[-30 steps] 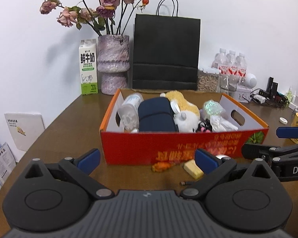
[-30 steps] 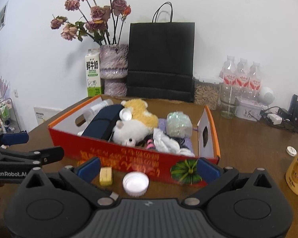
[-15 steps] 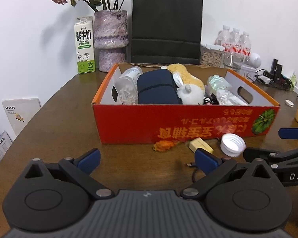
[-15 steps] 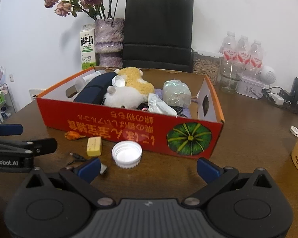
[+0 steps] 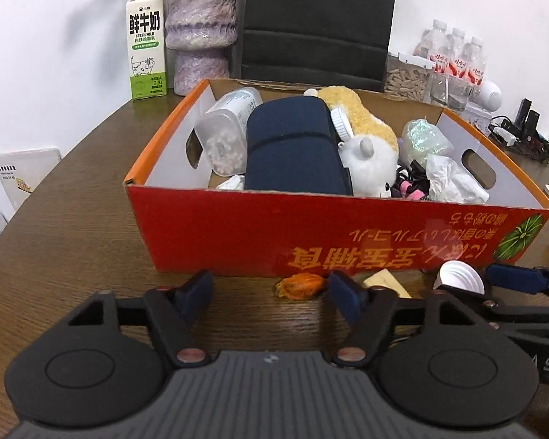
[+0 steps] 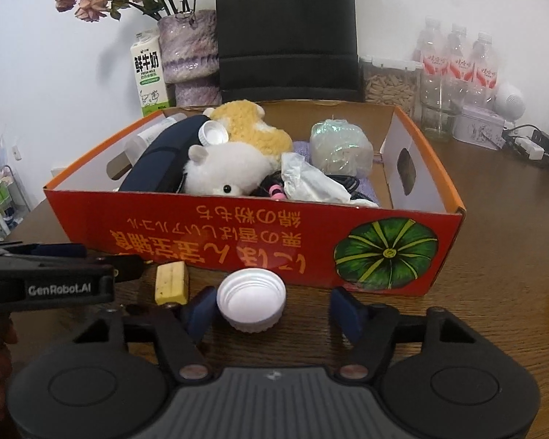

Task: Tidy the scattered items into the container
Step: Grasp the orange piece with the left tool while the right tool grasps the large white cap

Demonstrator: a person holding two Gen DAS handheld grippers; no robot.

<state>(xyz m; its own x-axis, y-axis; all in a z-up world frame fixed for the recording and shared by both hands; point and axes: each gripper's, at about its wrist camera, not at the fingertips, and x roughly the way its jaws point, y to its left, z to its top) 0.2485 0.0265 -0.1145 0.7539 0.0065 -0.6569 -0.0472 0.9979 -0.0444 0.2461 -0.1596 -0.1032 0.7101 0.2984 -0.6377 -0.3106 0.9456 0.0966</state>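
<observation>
A red cardboard box (image 5: 238,230) (image 6: 164,226) holds plush toys, a navy pouch, a jar and wrappers. On the table before it lie an orange scrap (image 5: 300,285), a yellow eraser-like block (image 5: 386,281) (image 6: 171,282) and a white cap (image 5: 457,276) (image 6: 251,299). My left gripper (image 5: 271,292) is open, low over the table, with the orange scrap between its fingers. My right gripper (image 6: 274,309) is open, with the white cap between its fingertips close to the left one.
Behind the box stand a milk carton (image 5: 146,40), a purple vase (image 5: 201,29), a black paper bag (image 5: 318,18), water bottles (image 5: 454,55) and a seed jar (image 5: 406,77). Cables and chargers (image 5: 519,131) lie at the far right.
Both grippers have dropped and moved forward towards the box front. The cap and the orange scrap now lie between the open fingers. The fingers have narrowed somewhat.
</observation>
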